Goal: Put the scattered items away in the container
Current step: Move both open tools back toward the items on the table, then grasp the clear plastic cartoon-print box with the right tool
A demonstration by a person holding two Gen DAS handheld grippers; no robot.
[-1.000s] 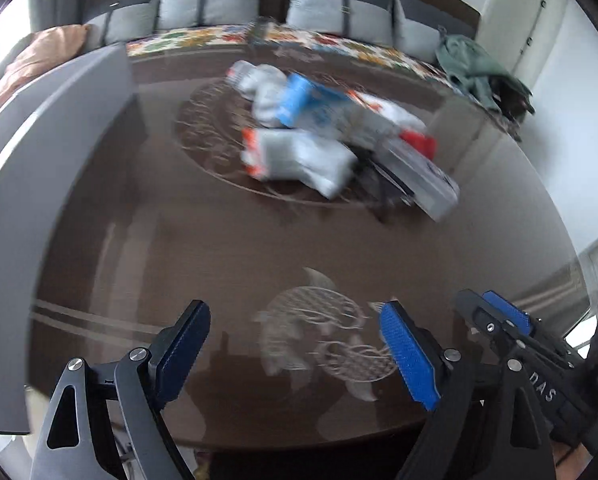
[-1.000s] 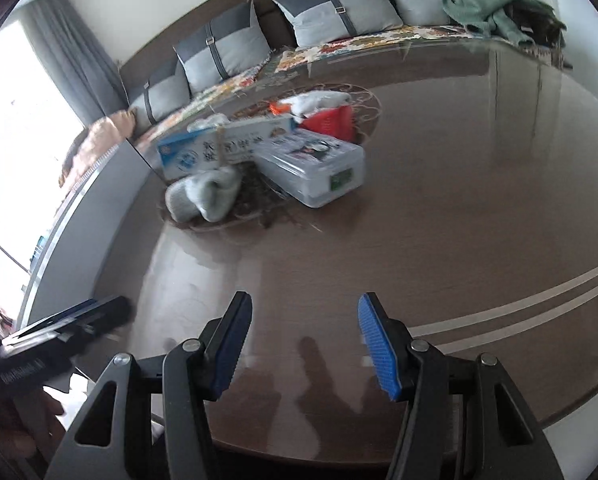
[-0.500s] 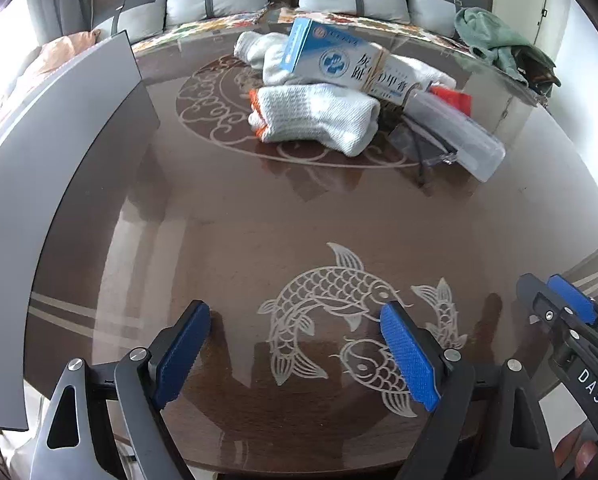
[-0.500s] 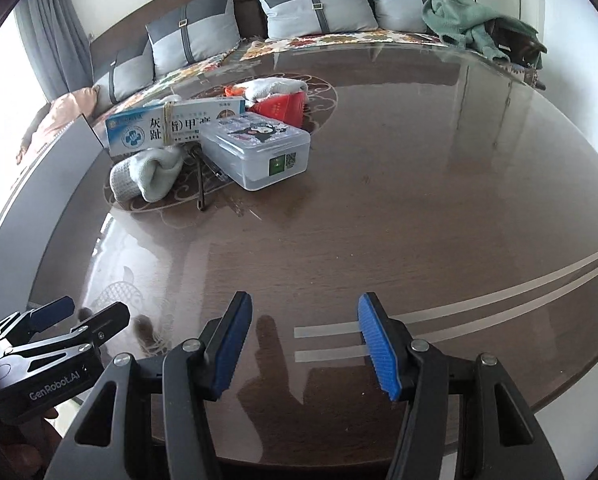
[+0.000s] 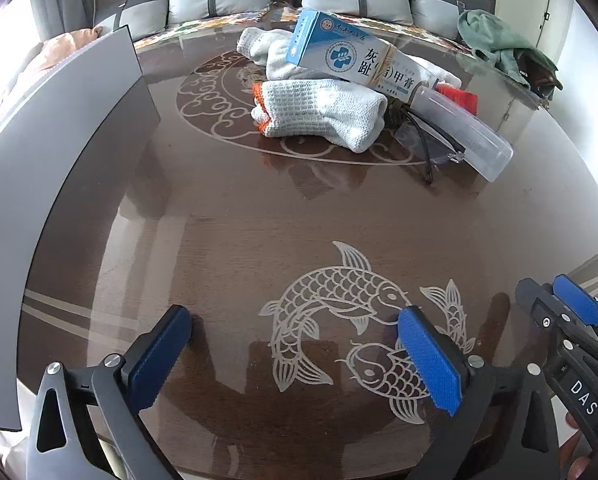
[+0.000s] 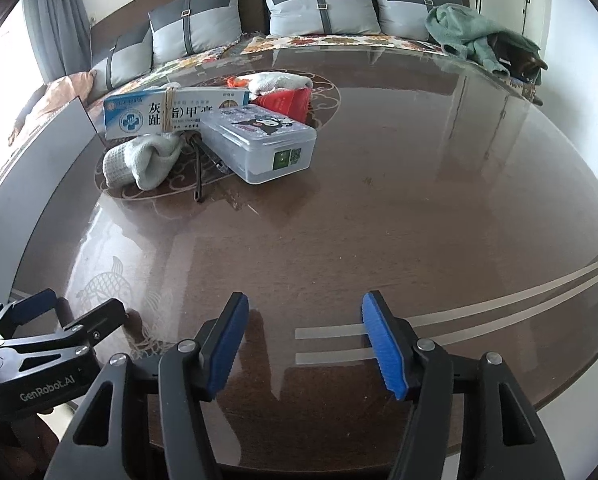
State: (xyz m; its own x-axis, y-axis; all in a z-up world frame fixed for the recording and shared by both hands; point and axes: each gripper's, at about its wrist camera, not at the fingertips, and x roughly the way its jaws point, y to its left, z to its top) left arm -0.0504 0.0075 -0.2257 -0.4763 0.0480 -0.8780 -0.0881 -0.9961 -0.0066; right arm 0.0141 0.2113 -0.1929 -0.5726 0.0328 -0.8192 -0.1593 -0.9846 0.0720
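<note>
Left gripper [image 5: 295,356] and right gripper [image 6: 305,346]: jaws have just been opening, now spread and empty above the worktop [image 6: 379,220]. Farther off, the pile now appears sharp and nearer: knitted glove [image 5: 319,114], ointment carton [image 5: 355,58], clear lidded box [image 6: 261,142].

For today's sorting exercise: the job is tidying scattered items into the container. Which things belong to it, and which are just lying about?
Job:
clear plastic box
white knitted gloves
blue-and-white carton
glasses
red packet

Lying about:
green cloth
cushions
</note>
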